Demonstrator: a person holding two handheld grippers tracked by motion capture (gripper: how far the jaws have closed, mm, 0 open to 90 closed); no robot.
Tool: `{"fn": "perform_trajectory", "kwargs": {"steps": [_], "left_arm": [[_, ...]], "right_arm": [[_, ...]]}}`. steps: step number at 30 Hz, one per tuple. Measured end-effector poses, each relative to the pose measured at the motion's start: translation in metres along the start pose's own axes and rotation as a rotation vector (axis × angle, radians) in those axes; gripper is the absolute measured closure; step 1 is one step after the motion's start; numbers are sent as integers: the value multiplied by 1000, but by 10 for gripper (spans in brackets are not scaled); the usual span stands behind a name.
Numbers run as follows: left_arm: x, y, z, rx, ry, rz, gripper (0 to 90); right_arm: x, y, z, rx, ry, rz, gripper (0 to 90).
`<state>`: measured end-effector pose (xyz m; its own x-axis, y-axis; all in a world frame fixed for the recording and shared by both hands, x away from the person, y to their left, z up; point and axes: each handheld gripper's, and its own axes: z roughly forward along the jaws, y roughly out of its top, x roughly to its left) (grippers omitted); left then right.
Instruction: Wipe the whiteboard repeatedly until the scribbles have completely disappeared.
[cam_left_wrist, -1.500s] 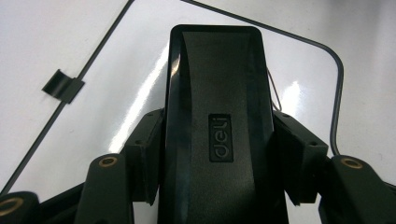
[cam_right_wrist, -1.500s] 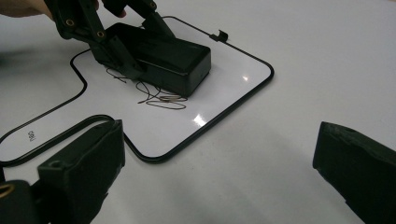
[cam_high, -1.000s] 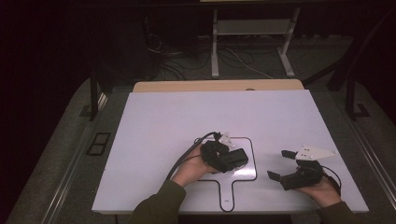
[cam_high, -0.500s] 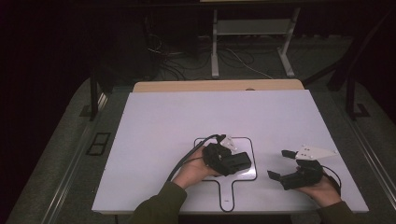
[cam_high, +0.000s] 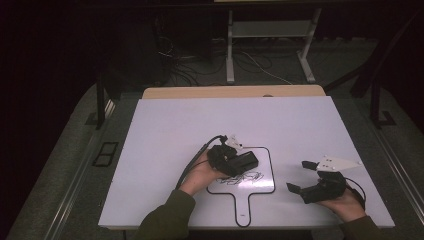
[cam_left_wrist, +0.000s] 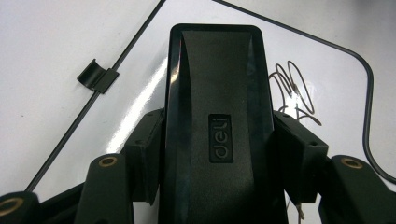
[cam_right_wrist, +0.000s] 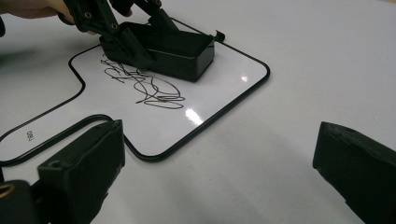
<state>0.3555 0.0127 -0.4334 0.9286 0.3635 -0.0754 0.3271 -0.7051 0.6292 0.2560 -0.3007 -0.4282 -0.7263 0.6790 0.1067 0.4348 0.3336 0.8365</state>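
Note:
My left gripper (cam_high: 239, 162) is shut on a black eraser block (cam_high: 246, 160) marked "deli" (cam_left_wrist: 219, 138), its jaws pressing both long sides. The eraser (cam_right_wrist: 180, 46) lies low over a small white board with a black rim (cam_high: 272, 170), just past a dark pen scribble (cam_high: 241, 178). That scribble (cam_right_wrist: 142, 86) covers the board's (cam_right_wrist: 224, 93) middle. To the right, on the table, my right gripper (cam_high: 299, 176) is open and holds nothing; its jaws (cam_right_wrist: 219, 163) point toward the board.
The board lies near the front of a large white tabletop (cam_high: 300, 125), handle toward the person. A small black clip (cam_left_wrist: 97, 77) sits on the board's rim. Beyond the table's far edge are cables and a metal stand (cam_high: 270, 30) on the floor.
The left gripper has carried the eraser a little away from the person and slightly left across the board. The right gripper has stayed where it was.

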Motion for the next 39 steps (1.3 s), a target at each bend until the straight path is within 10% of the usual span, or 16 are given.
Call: {"fn": "perform_trajectory", "kwargs": {"steps": [16,31,39], "left_arm": [[-42,11,13,16,-72,108,394],[-8,1,2,-1,-10,28,394],[-31,5,8,6,-45,87,394]], "right_arm": [[-1,0,1,1,2,4,13],[-1,0,0,-4,-1,3,13],[-1,0,0,-1,1,4,13]]}}
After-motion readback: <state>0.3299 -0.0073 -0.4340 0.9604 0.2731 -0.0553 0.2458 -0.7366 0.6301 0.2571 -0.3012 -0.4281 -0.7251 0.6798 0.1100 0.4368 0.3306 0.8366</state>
